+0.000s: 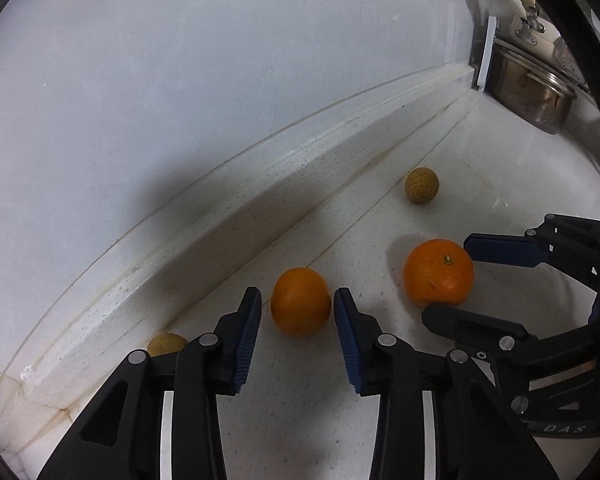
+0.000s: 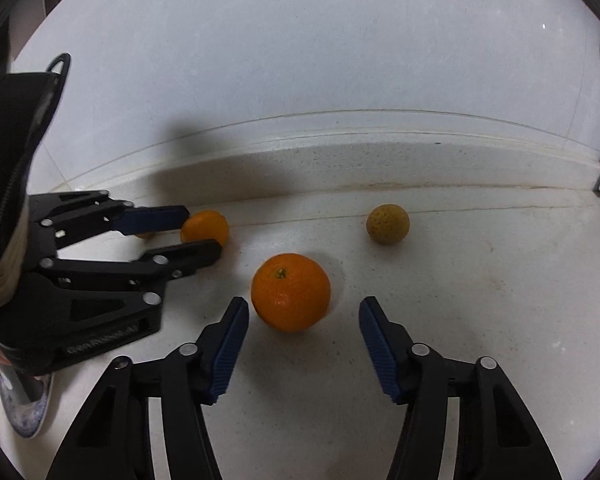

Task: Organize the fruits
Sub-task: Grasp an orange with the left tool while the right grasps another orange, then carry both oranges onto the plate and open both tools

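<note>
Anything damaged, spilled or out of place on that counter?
Nothing spilled or damaged. Four fruits lie loose and scattered on the counter: two oranges, a speckled yellow-green fruit, and a yellowish one half hidden beside the ledge. Brownish staining runs along the wall joint.

"DAS" on right tool (image 1: 448, 280)

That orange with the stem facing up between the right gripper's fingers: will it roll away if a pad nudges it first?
Probably, yes. The stemmed orange is round and sits free on the smooth counter, so an uneven touch could roll it. Its dimpled peel looks grippy against the ribbed pads. The right gripper straddles it off-centre, left finger closer, so centre first.
</note>
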